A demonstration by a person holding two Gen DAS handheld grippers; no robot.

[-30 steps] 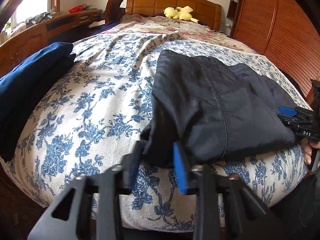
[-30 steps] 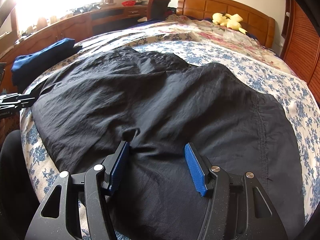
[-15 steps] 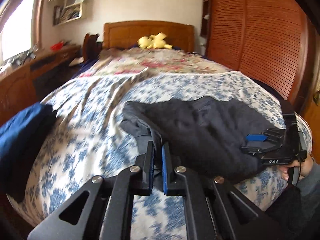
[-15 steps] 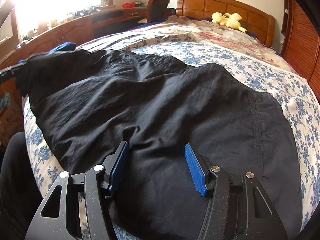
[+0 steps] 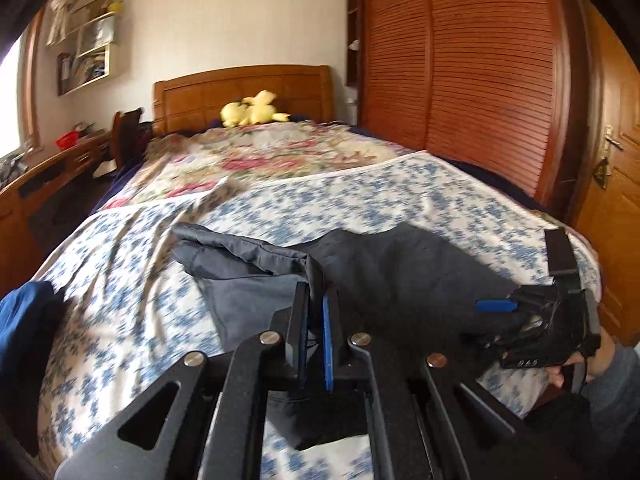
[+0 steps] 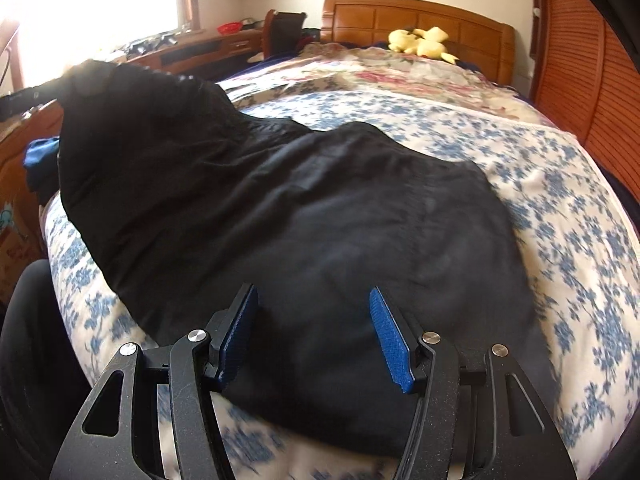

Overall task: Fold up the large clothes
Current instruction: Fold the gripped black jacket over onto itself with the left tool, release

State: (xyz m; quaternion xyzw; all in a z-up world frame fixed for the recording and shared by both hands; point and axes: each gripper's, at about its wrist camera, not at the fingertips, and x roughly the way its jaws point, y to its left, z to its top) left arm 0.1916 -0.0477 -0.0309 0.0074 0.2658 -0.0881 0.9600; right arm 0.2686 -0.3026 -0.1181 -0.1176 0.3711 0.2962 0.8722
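Large black thin-fabric garment [image 6: 320, 216] lies on blue-floral bed sheet [image 6: 560, 208]. Left gripper [image 5: 316, 320] jaws pinched shut on its lifted edge; right gripper [image 6: 312, 328] jaws half open, holding nothing. Cloth looks light, limp, slippery; grip hems or corners.

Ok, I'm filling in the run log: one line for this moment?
left tongs: shut on black garment, corner lifted | right tongs: open over garment's near edge | bed: garment partly raised

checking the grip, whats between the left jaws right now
A fold of the black garment sits pinched in the shut left gripper, lifted off the bedspread; the left wrist view shows it.
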